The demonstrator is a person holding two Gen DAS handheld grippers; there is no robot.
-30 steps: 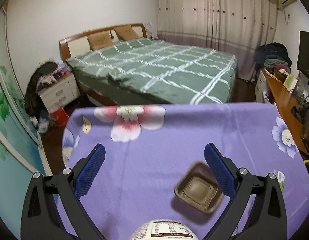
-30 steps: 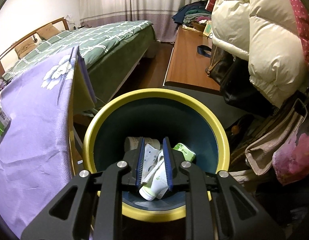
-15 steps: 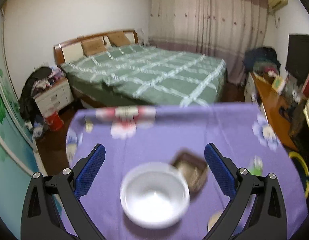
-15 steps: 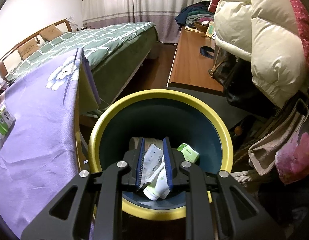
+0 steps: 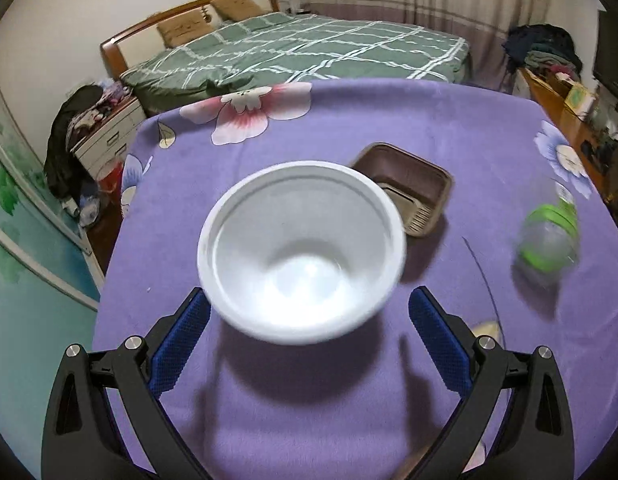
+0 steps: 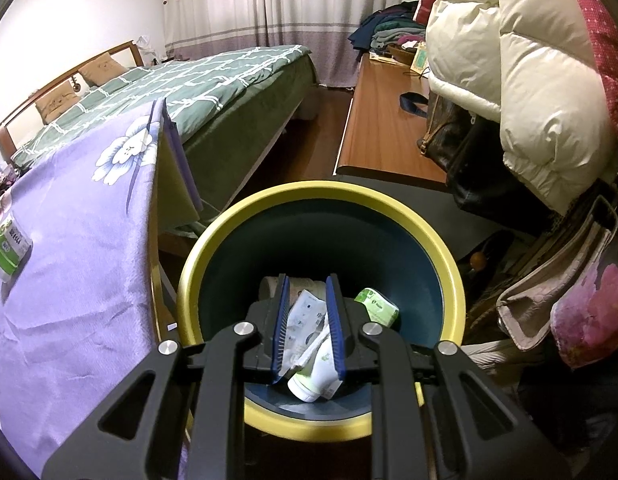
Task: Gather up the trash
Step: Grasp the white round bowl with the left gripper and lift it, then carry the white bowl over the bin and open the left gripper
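A white empty bowl stands on the purple flowered tablecloth. My left gripper is open, its blue fingertips on either side of the bowl's near rim and clear of it. Behind the bowl lies a brown plastic tray, and to the right a clear bottle with green bands. My right gripper hangs over the yellow-rimmed bin, jaws a narrow gap apart and gripping nothing. Through the gap I see a white tube and a paper wrapper in the bin, beside a green packet.
Another green packet lies on the table near its right edge. The bin stands on the floor by the table's corner, with bags and a cream padded coat close on its right. A wooden bench and the green bed lie beyond.
My left gripper came down and tilted toward the table; the bowl came into view and now sits large between its open fingers. The right gripper stayed over the bin.
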